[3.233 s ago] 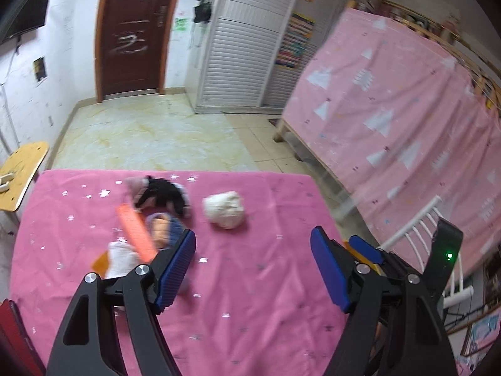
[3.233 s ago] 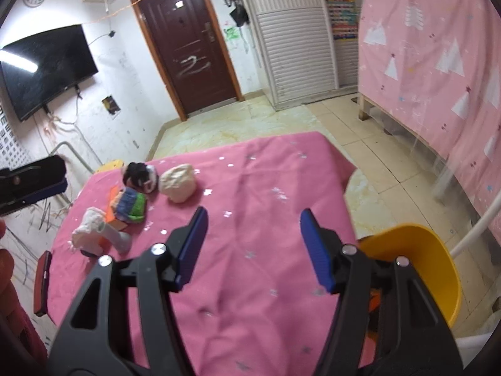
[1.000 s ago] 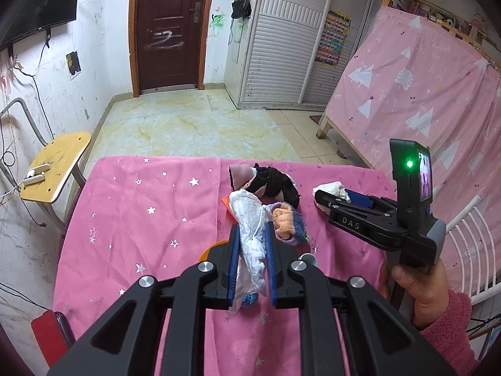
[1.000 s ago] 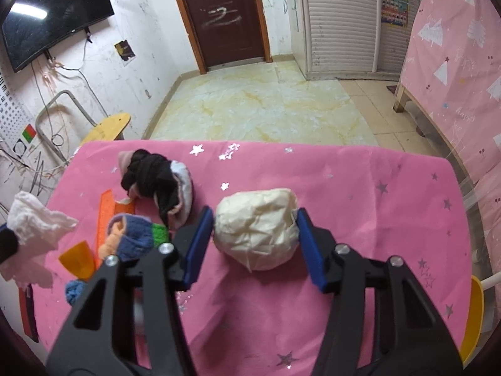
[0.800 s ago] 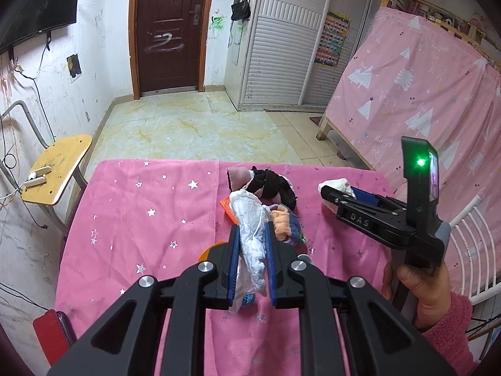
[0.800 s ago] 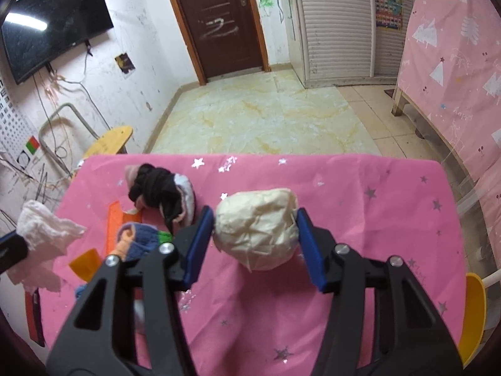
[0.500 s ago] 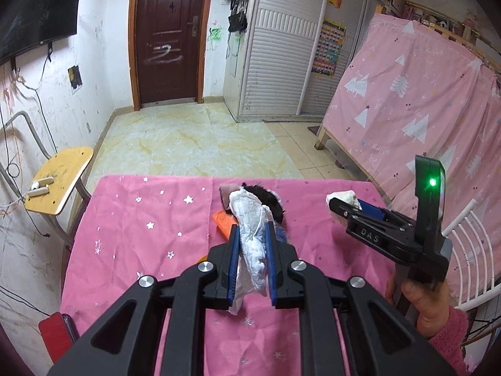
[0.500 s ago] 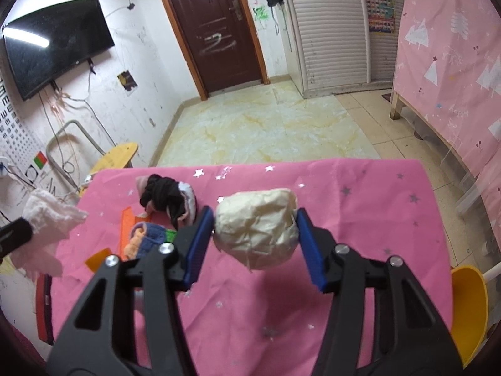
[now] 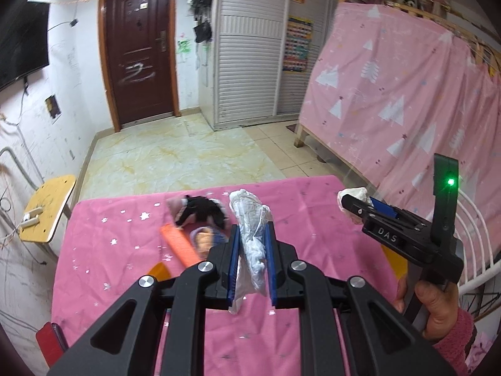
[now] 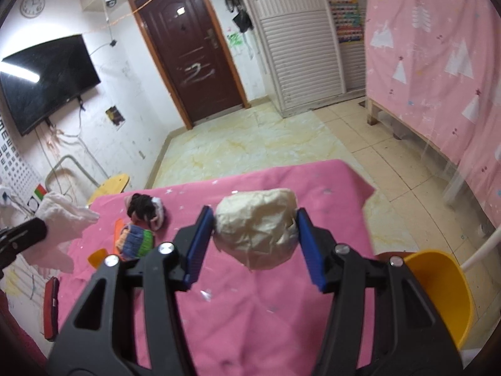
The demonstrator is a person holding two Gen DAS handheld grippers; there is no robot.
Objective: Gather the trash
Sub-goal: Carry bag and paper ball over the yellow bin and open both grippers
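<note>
My left gripper [image 9: 251,244] is shut on a crumpled white tissue [image 9: 250,225], held above the pink star-patterned table [image 9: 109,250]. My right gripper [image 10: 255,230] is shut on a cream paper ball [image 10: 256,228], also lifted off the cloth. In the left wrist view the right gripper [image 9: 353,202] shows at the right, held by a hand in a pink sleeve [image 9: 438,307], with the paper ball [image 9: 352,194] at its tip. In the right wrist view the left gripper [image 10: 40,228] with its tissue [image 10: 62,216] sits at the left edge.
On the table lie a black-and-pink bundle [image 10: 145,210], a striped colourful bundle [image 10: 136,239], an orange strip [image 9: 180,246] and an orange scrap [image 10: 98,258]. A yellow bin [image 10: 444,294] stands off the table's right edge. A red object [image 10: 51,300] sits at the left edge.
Both grippers have risen and pulled back from the table with their loads still held. The clutter on the cloth now looks smaller and farther away.
</note>
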